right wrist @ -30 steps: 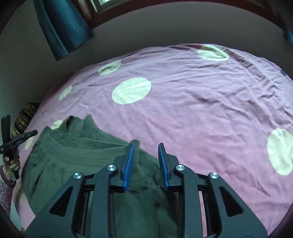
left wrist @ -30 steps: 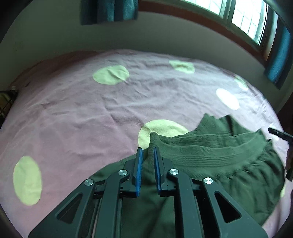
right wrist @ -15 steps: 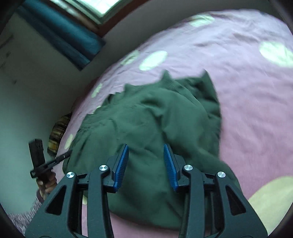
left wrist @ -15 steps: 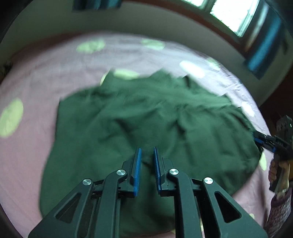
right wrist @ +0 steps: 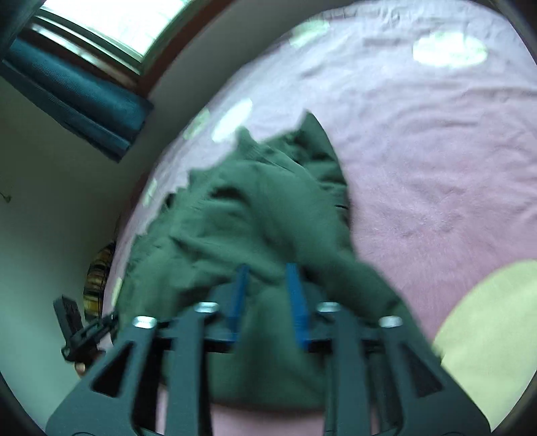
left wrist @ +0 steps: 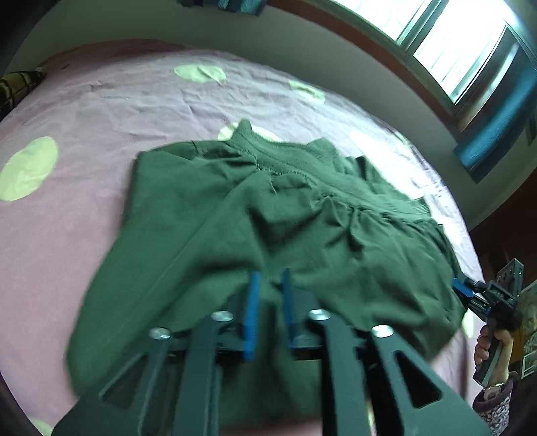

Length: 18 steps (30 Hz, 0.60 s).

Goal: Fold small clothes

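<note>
Covering the bed, a pink dotted sheet [left wrist: 84, 234] bears green shorts [left wrist: 268, 208]; both jaws spread.

A big bed [left wrist: 100, 214] fills the room, covered with a wrinkly pink sheet [right wrist: 436, 187] that has pale green spots. Behind it is a plain light wall [left wrist: 235, 30] with a bright window [left wrist: 463, 43] in a brown frame, and blue curtains [right wrist: 77, 97] hang beside the glass. Daylight comes in through the window.

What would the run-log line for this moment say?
garment: green shorts heaped on pink bedsheet | left gripper: opening, over cloth | right gripper: opening, over cloth
</note>
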Tool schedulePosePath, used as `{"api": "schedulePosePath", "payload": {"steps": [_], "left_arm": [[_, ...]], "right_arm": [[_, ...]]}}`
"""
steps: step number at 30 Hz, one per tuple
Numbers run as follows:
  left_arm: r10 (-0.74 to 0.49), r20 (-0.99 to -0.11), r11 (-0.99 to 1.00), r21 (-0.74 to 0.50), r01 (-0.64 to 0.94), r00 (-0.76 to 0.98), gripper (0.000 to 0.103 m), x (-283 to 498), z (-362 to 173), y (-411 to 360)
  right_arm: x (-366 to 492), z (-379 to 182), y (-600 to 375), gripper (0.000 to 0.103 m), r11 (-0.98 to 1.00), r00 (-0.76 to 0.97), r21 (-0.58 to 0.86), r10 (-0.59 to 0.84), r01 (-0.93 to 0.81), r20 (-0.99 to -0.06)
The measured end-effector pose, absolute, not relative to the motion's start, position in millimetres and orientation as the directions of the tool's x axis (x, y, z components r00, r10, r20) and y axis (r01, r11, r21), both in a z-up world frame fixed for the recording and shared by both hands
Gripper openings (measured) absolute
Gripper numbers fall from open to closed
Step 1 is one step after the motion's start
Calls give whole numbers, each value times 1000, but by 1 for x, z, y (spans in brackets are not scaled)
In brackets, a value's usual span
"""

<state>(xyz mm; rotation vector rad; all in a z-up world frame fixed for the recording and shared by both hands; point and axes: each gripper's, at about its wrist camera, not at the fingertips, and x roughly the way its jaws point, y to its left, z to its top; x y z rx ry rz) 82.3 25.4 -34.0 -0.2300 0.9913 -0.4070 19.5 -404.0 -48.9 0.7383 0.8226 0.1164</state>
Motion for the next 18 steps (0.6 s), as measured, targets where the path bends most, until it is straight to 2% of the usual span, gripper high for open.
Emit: {"api": "schedulePosePath", "payload": {"steps": [1, 2, 7, 10, 13, 18], "left_arm": [[-430, -757, 903, -364, 229, 492, 37, 75, -30, 29], [-424, -753, 906, -358, 227, 504, 38, 66, -26, 36], [-413, -759, 906, -397, 146, 503, 38, 45, -27, 65], [-418, -755, 897, -432, 97, 505, 38, 36, -27, 87], [-393, -755, 904, -422, 71, 524, 38, 28, -25, 103], [-374, -764, 908, -416, 42, 526, 38, 24, -29, 117]], "right_arm": [[17, -41, -390, 50, 745, 697, 651, 389, 147, -602], [15, -33, -373, 51, 733, 698, 673, 430, 100, -572], [18, -28, -295, 51, 673, 628, 737, 600, -62, -495], [26, -44, -256, 52, 673, 553, 734, 646, -88, -526], [36, -78, -239, 56, 706, 475, 708, 631, -23, -613], [34, -84, -241, 51, 696, 486, 718, 633, -15, -603]]}}
